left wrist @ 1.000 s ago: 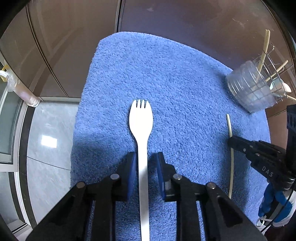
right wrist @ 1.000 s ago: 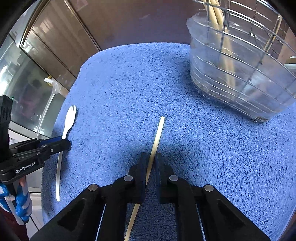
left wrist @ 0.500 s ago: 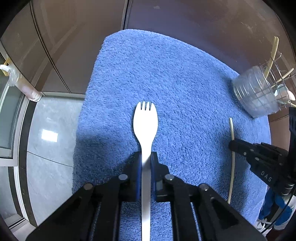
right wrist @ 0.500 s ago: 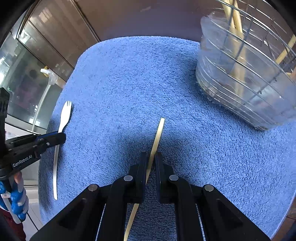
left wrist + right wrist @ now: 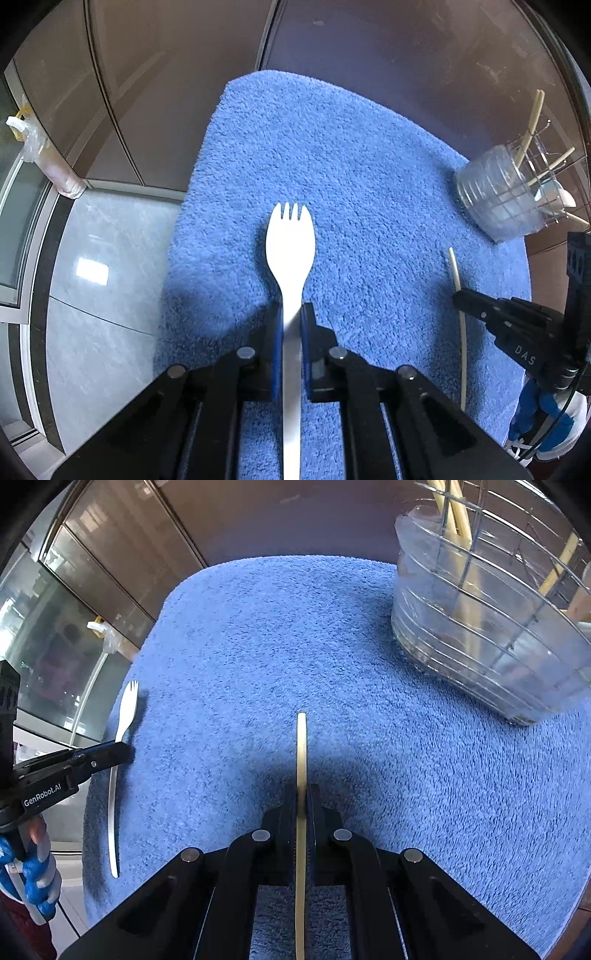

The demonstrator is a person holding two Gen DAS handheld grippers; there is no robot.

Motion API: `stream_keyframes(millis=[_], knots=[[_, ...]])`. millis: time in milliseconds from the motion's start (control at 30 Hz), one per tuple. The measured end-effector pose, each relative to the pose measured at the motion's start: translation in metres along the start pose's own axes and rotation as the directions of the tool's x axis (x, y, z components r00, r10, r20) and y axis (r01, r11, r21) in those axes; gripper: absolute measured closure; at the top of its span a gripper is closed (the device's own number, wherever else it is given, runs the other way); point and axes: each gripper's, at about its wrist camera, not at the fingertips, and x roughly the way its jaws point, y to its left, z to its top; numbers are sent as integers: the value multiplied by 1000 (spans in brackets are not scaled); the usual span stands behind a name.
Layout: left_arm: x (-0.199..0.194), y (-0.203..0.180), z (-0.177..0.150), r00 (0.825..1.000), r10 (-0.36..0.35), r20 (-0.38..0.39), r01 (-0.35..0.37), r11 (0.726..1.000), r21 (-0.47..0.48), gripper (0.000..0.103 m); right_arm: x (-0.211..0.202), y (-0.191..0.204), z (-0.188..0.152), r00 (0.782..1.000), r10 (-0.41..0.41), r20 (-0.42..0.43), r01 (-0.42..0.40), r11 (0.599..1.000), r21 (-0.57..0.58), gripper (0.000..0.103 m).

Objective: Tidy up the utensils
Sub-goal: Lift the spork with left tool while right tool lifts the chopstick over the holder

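Observation:
My left gripper (image 5: pixel 291 314) is shut on the handle of a white plastic spork (image 5: pixel 290 236), whose tines point away over the blue towel (image 5: pixel 332 166). My right gripper (image 5: pixel 303 794) is shut on a pale cream chopstick (image 5: pixel 301 746) that points forward over the towel. The spork also shows in the right wrist view (image 5: pixel 127 705) at the left, held by the left gripper (image 5: pixel 122 751). The chopstick shows in the left wrist view (image 5: pixel 456 269) at the right, held by the right gripper (image 5: pixel 460 295).
A clear plastic and wire utensil holder (image 5: pixel 491 635) with several chopsticks stands at the towel's far right corner; it also shows in the left wrist view (image 5: pixel 498 195). Brown cabinet fronts (image 5: pixel 166 92) lie beyond the towel, pale tile floor (image 5: pixel 103 277) to the left.
My left gripper closed on the spork's handle, and the spork now looks slightly raised. My right gripper stayed shut on the chopstick, which turned to point straight ahead.

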Motion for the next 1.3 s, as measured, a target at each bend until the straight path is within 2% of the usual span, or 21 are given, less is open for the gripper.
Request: stream_keyframes(millis=[367,733,867,1067,1300], knots=[[-36,-4,-23,997,-33,74,33,999,5,95,-46,1,-25,990,59,128,-58,998,-16,98],[-88,-21,-54,979,-53,199,43,998,55,95,-108,-2,-82,953,105,284,-99,994,-37,98],[-108,-24,-65,969,-60,239,47,997,60,95,-135,-5,-109,927,104,359,-94,995,-47,98],[-147,-36,-84,937,-63,343,37,996,81,95,-174,0,-139,880,98,465,-90,995,-39,98],[-193,-57,-111,863,-38,504,-20,994,108,95,-217,20,-165,810,75,581,-55,997,-52,98]])
